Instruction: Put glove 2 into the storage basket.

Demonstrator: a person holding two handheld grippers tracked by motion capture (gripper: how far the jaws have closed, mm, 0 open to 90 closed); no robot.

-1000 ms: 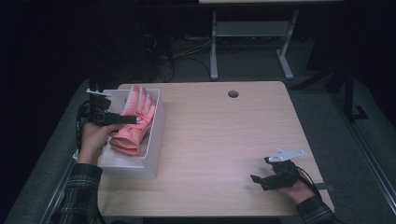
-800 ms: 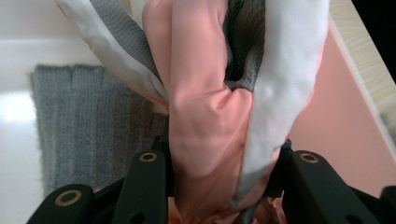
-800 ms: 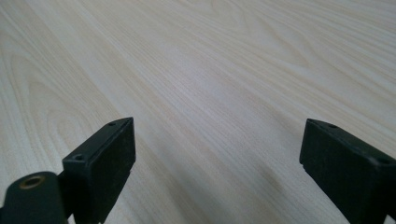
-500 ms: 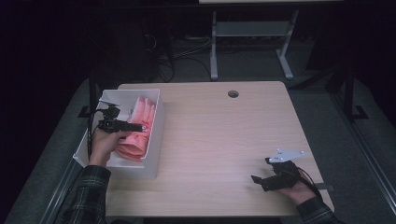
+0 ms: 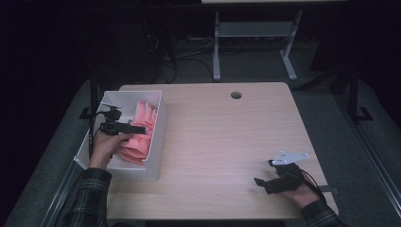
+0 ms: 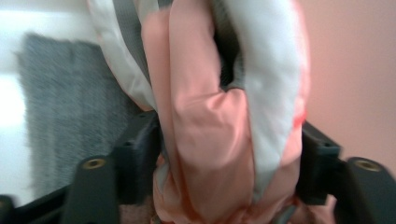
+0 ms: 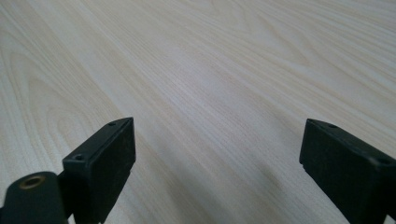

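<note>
A bundle of pink gloves (image 5: 145, 114) lies in a white bin (image 5: 159, 142) at the table's left edge. My left gripper (image 5: 140, 128) reaches into the bin over them, held by a hand in a plaid sleeve. In the left gripper view, my left gripper (image 6: 229, 158) is shut on a pink and white glove (image 6: 210, 126), which bulges up between the two black jaws. My right gripper (image 5: 261, 183) rests low on the table near the front right corner. It is open, and in the right gripper view my right gripper (image 7: 217, 154) has bare wood between its jaws.
The light wooden table (image 5: 222, 137) has a round cable hole (image 5: 236, 95) near its far edge. A grey surface (image 6: 60, 107) lies beyond the glove in the left gripper view. A desk frame (image 5: 250, 42) and cables stand on the dark floor behind.
My left gripper and the pink gloves have come down and back toward the person, sinking lower into the bin. The right gripper has stayed still.
</note>
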